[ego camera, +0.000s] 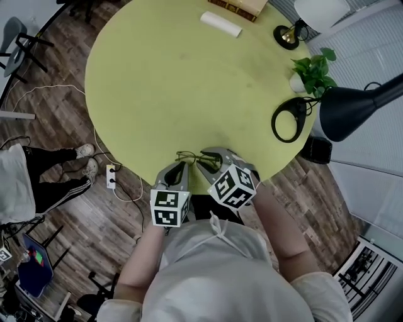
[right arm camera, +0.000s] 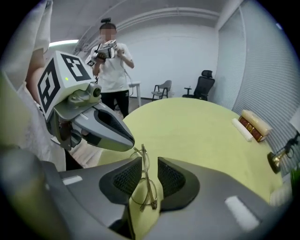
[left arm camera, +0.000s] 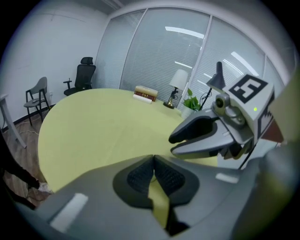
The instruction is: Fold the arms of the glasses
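Note:
Thin metal-framed glasses (ego camera: 189, 155) lie on the yellow-green round table (ego camera: 164, 82) close to its near edge. In the right gripper view the glasses (right arm camera: 149, 187) sit between my right gripper's (right arm camera: 149, 176) jaws, which stand apart with neither pad pressing on the frame. In the head view the right gripper (ego camera: 206, 158) is just right of the glasses and the left gripper (ego camera: 181, 166) just below them. My left gripper (left arm camera: 153, 163) has its pads closed tip to tip with nothing seen between them. The left gripper (right arm camera: 93, 124) hangs just left of the glasses.
At the table's far side lie a white roll (ego camera: 221, 24) and books (ego camera: 239, 6). A brass lamp (ego camera: 288, 34), a potted plant (ego camera: 312, 74) and a black desk lamp (ego camera: 352, 107) stand at the right edge. A person (right arm camera: 112, 61) stands beyond the table.

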`<state>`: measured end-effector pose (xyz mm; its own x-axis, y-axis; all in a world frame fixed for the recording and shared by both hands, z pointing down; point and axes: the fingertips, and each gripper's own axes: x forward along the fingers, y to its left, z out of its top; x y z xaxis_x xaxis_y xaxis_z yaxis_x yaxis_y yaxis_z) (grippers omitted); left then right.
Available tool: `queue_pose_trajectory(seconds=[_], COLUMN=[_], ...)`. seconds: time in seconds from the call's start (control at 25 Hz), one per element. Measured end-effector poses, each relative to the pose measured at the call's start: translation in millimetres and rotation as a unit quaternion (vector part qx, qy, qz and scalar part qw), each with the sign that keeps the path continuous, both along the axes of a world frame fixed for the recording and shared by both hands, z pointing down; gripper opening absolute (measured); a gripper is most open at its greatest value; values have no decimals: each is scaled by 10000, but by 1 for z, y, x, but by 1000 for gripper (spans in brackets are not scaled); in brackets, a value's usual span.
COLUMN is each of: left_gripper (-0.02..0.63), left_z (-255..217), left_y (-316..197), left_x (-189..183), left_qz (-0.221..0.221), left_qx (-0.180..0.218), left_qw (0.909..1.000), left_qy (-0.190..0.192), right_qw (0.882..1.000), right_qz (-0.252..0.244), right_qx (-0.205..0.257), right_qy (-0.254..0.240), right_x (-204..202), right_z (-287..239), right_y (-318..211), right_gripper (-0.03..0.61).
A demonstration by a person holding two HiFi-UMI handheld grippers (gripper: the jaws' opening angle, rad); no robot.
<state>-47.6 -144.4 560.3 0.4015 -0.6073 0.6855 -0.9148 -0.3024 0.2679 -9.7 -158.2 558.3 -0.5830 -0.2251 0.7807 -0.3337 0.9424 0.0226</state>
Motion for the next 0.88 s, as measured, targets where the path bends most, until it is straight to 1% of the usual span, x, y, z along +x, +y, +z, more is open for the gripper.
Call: queue_pose_trajectory(seconds=[0.08,0.16,0.2,0.32,0.4,0.56,0.64,0.72,0.8,0.88], left_gripper=[6,6,6,6,6,6,6,6,6,6], left_z=[-25,-53,-67,-111,-138,-186,-206,-223,-234,-244], left_y=[-6,-11,-14,-17,-16,-6,0,5,10,14], left_x=[-2,-4,-5,-8,-12,-17,-18,-18,-19,-21], left_qz=[58,113,141,243,318,497,591,682,750,734], left_qx=[257,557,723,1231,1562,2082,2310,2528,2707,2866], left_qw=[9997,9984,9973,9921,9872,9768,9711,9651,9597,9552], left_qy=[24,28,32,38,15,-26,-25,-26,-39,-28], right_qw=[9982,9919,9867,9653,9511,9298,9164,9033,8949,8916], right_qz=[478,1028,1318,2107,2475,2894,3103,3318,3464,3529], right_qx=[167,361,439,594,790,1353,1641,1802,1862,1884], right_qy=[-324,-660,-848,-1426,-1671,-1828,-1922,-2037,-2111,-2125], right_x=[4,11,15,27,34,43,47,52,54,55], right_z=[-21,-45,-57,-94,-116,-155,-174,-190,-200,-205], right_y=[-7,-13,-15,-15,-11,5,12,20,29,35], right_gripper=[85,34,4,0,0,0,0,-2,-2,-2])
